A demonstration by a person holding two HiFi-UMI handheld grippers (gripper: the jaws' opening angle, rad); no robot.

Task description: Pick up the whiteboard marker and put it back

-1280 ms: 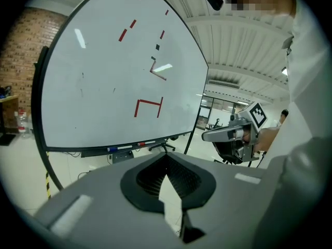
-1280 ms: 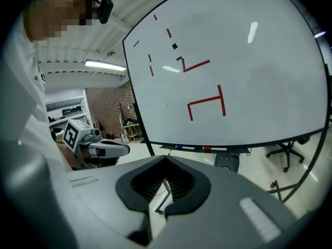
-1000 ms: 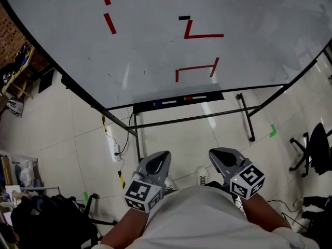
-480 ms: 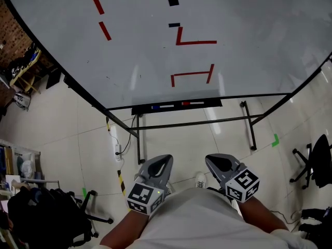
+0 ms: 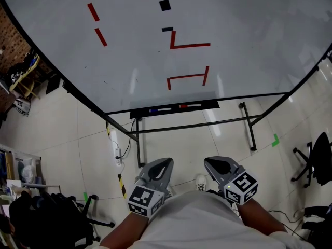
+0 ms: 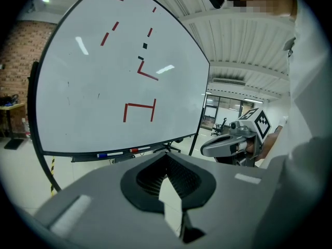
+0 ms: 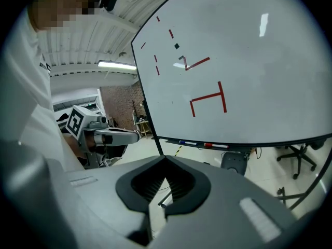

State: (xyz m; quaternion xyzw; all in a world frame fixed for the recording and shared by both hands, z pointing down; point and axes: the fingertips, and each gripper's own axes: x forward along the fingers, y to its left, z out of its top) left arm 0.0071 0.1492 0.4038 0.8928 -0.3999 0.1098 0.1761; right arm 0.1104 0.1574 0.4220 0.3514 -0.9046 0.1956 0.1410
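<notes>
My left gripper [image 5: 167, 162] and right gripper [image 5: 208, 162] are both clenched, tips together, nothing between them, held low by my waist over the pale tiled floor [image 5: 176, 144]. The red-capped whiteboard marker [image 5: 183, 106] lies on the black tray [image 5: 210, 105] under the big white whiteboard [image 5: 249, 40], well apart from both grippers. A blue-capped marker [image 5: 153, 109] lies further left in the tray, probably not touching it.
</notes>
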